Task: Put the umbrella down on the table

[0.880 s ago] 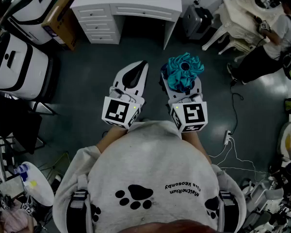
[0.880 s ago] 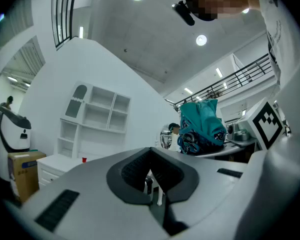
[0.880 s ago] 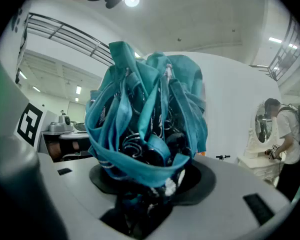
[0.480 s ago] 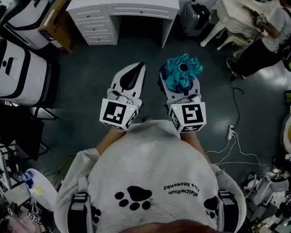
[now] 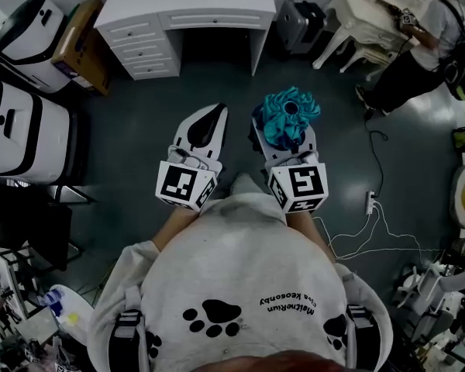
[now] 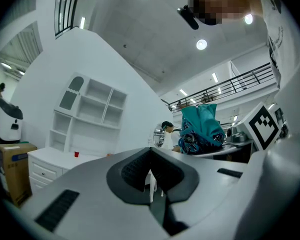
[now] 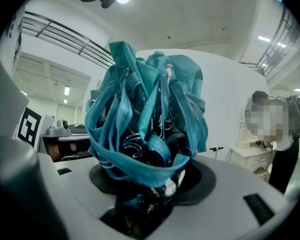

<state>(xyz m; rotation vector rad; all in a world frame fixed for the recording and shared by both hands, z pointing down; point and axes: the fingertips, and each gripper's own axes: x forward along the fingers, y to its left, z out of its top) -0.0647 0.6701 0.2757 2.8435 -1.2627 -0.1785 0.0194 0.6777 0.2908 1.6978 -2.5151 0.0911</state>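
We hold both tools out level over the dark floor (image 5: pixel 132 122), side by side and apart. Right tool (image 5: pixel 289 136): jaws spread wide around a folded teal umbrella (image 5: pixel 288 115), whose bunched cloth and dark patterned folds bulge up and forward out of the grip. The bundle fills the gap. The pads seem to press on its lower end, though the cloth hides the contact itself. Left tool (image 5: pixel 211 121): jaws brought together, dark pads meeting along a seam, nothing between them. The umbrella is in the air, touching only the right tool. The white counter (image 5: pixel 194 2) with drawers stands ahead of us, well apart from both tools. A white cable (image 5: pixel 356 239) trails on the floor to our right. Another person (image 5: pixel 418 45) stands by a pale table at the far right.
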